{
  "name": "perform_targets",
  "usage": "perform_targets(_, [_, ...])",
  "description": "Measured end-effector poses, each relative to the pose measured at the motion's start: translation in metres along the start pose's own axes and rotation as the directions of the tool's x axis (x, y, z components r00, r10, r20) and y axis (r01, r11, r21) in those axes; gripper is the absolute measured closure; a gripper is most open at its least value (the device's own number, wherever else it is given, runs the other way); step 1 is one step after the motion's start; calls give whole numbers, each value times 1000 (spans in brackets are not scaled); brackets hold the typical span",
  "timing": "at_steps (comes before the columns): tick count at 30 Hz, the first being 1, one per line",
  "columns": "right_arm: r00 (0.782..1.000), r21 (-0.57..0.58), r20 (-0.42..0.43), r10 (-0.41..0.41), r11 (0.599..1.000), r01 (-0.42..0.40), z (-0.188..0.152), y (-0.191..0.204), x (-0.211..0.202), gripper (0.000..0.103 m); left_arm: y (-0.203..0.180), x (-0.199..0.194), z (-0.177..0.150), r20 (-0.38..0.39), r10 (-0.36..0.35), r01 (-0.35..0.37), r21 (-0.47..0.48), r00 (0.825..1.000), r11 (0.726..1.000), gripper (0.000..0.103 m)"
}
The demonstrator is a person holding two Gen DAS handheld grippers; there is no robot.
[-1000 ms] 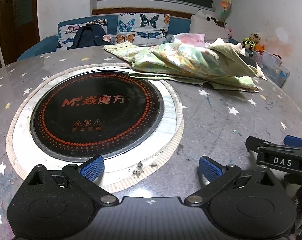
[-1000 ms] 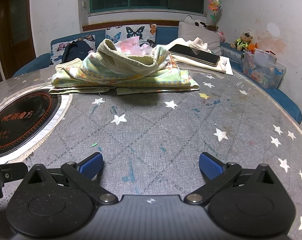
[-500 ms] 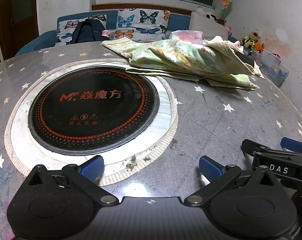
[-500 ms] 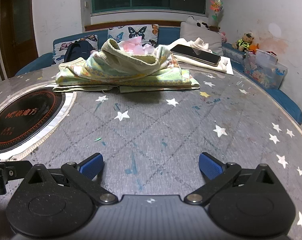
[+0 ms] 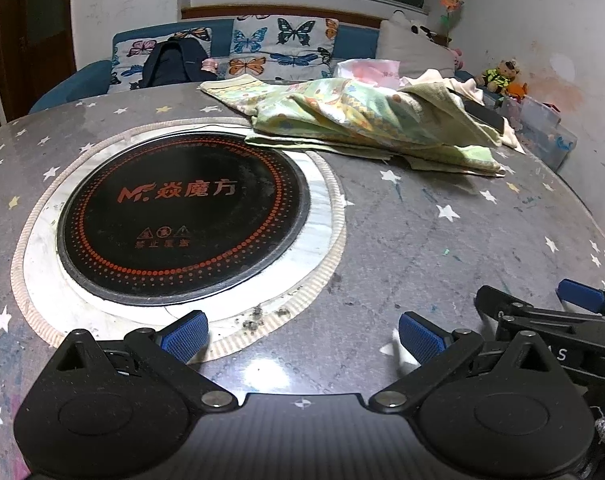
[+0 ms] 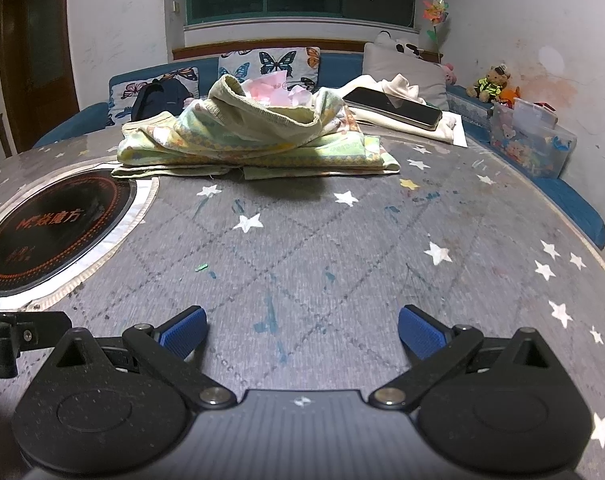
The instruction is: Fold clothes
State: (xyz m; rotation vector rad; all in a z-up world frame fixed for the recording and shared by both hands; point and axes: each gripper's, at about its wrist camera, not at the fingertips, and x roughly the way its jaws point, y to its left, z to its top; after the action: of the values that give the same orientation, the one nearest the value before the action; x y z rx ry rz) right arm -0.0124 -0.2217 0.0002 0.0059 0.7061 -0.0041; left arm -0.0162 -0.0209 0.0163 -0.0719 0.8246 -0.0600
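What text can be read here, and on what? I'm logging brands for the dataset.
"炎魔方", after a stylised "M" logo: red, on the black induction cooktop.
Three warning symbols with a small line beneath: same cooktop, too small to read.
"S": white, on the right gripper body, partly cut off.

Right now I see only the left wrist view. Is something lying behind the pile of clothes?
Observer: Yes. A black phone lies flat on white folded cloth, past the printed clothes.
Operator: Is the right gripper holding anything?
Observer: No. The right gripper is open over bare tabletop, short of the pile.
Operator: Which part of the pile faces it?
Observer: A ribbed garment opening with pink cloth behind it.
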Motion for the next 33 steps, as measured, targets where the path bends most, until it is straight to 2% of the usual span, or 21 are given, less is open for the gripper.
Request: perform_targets(33, [999, 38, -48, 5, 999, -3, -4, -9, -14, 0, -16, -6, -1, -55, 27, -24, 55, 998, 998, 0])
